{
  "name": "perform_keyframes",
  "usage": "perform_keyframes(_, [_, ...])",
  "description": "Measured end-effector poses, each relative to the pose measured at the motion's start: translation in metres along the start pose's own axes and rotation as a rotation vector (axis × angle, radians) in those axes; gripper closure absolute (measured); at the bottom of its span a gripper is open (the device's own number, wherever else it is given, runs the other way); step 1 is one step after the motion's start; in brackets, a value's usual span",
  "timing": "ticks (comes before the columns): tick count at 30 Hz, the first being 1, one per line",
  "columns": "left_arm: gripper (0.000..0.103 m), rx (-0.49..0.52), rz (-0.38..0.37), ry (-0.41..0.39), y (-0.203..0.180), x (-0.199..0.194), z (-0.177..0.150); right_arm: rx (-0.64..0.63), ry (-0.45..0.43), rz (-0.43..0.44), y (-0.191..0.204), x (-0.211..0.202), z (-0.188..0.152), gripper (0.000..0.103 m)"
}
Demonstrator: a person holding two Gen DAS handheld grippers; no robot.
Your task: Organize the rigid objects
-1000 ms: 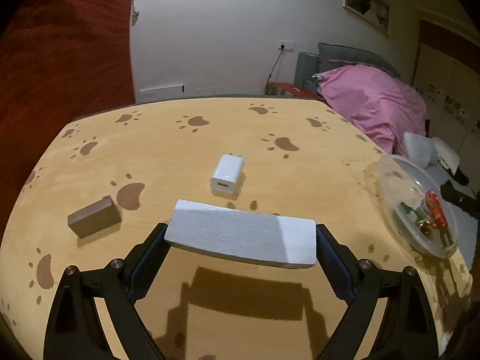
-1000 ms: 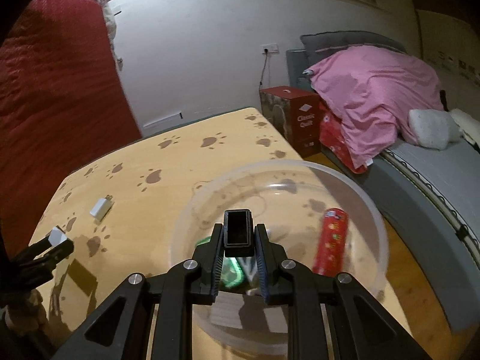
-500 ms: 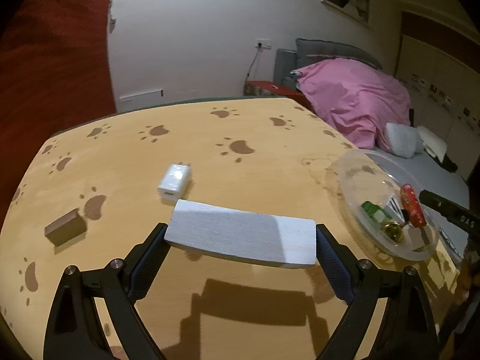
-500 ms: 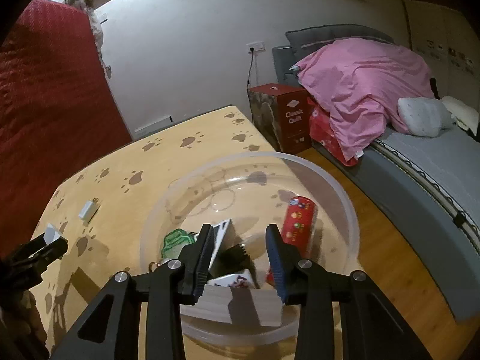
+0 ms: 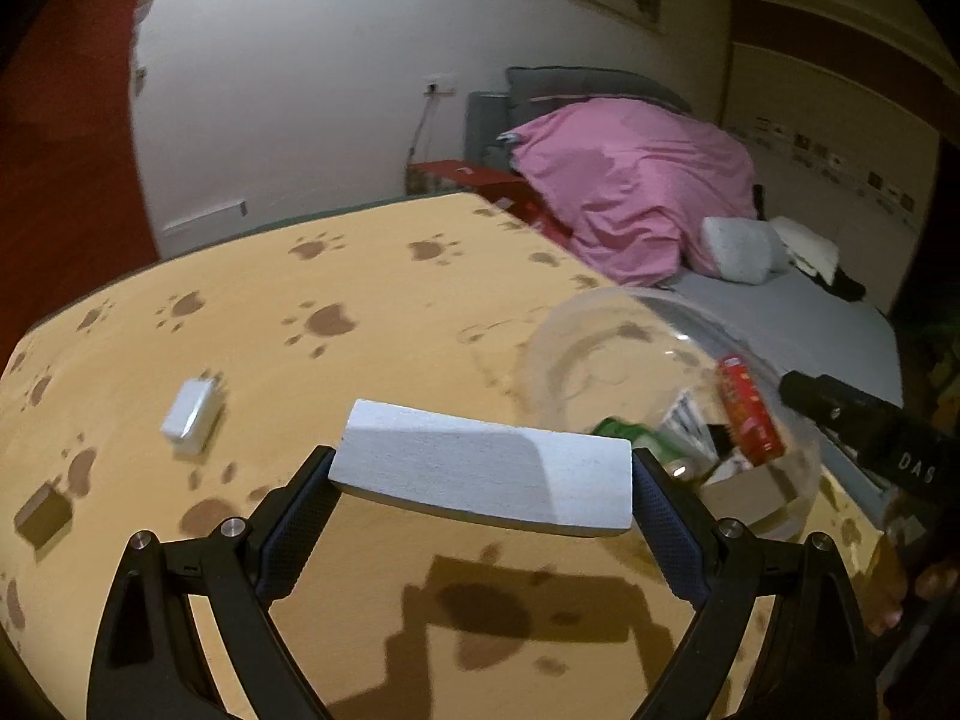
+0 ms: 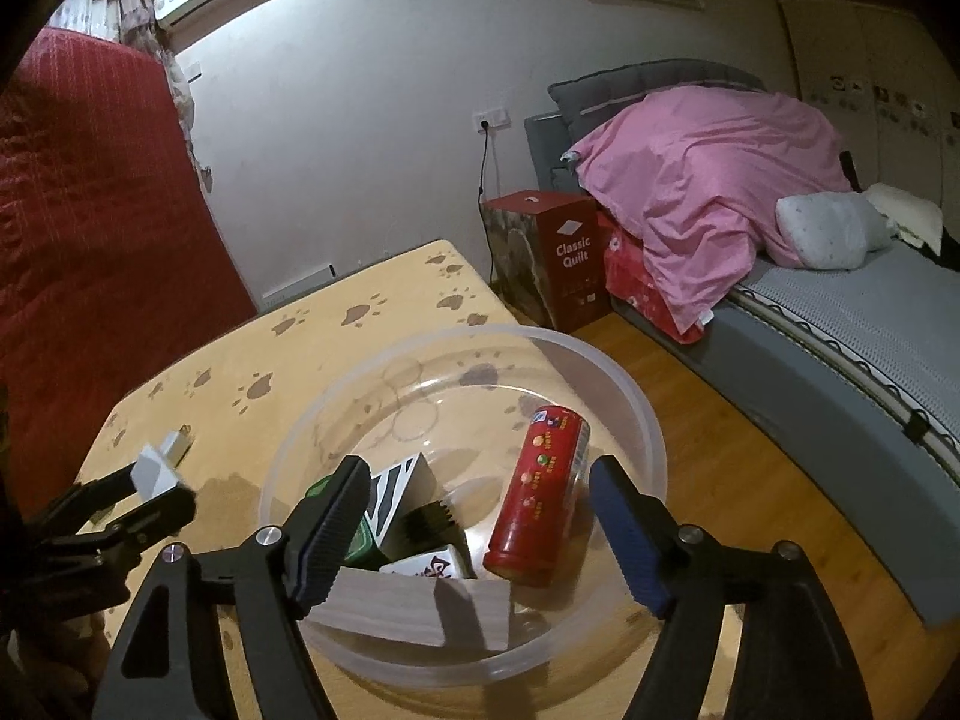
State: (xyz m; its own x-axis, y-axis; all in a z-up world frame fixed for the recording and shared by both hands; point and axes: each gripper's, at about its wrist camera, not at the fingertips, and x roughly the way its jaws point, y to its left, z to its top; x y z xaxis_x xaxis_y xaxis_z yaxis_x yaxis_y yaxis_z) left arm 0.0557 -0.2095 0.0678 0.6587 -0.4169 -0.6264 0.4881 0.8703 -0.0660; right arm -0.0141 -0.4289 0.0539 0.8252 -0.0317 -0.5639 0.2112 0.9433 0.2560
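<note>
My left tongs (image 5: 483,483) clamp the white block (image 5: 483,471) endwise above the counter (image 5: 372,300) | my right tongs (image 6: 477,531) gape apart, holding nothing, over the bowl (image 6: 636,396) | in the bowl: wood block (image 6: 414,609), tile (image 6: 429,567), red can (image 6: 537,495) | beyond left tongs: charger (image 5: 191,414), brown block (image 5: 43,513).

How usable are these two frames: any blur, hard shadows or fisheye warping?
Left wrist view: motion-smeared bowl and charger, sharp white block, hard claw shadow on the table. Right wrist view: crisp red can, curved walls, dark corners.
</note>
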Motion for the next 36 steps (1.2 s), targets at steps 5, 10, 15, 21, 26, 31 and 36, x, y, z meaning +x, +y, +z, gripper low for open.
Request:
perform_keyframes(5, [0.009,0.049,-0.039,-0.004,-0.020,0.010,0.011,0.013,-0.007,0.007,-0.006,0.000,0.000,0.023])
perform_keyframes(10, [0.009,0.063,-0.094,0.010,-0.033,0.025,0.019,0.032,-0.010,0.007,-0.012,0.002,0.001,0.023])
perform_keyframes(15, [0.009,0.101,-0.125,0.014,-0.044,0.037,0.023,0.043,-0.012,0.006,-0.016,0.003,0.002,0.022])
perform_keyframes(21, [0.009,0.143,-0.177,0.022,-0.057,0.046,0.023,0.051,-0.010,0.003,-0.018,0.005,0.001,0.022])
perform_keyframes(26, [0.009,0.188,-0.221,0.040,-0.065,0.049,0.018,0.059,-0.012,-0.002,-0.020,0.004,0.002,0.022])
perform_keyframes(31, [0.009,0.183,-0.213,0.039,-0.064,0.048,0.016,0.056,-0.012,0.002,-0.018,0.004,0.002,0.022])
perform_keyframes(36, [0.009,0.165,-0.200,0.034,-0.054,0.045,0.015,0.051,-0.013,0.009,-0.016,0.001,0.002,0.022])
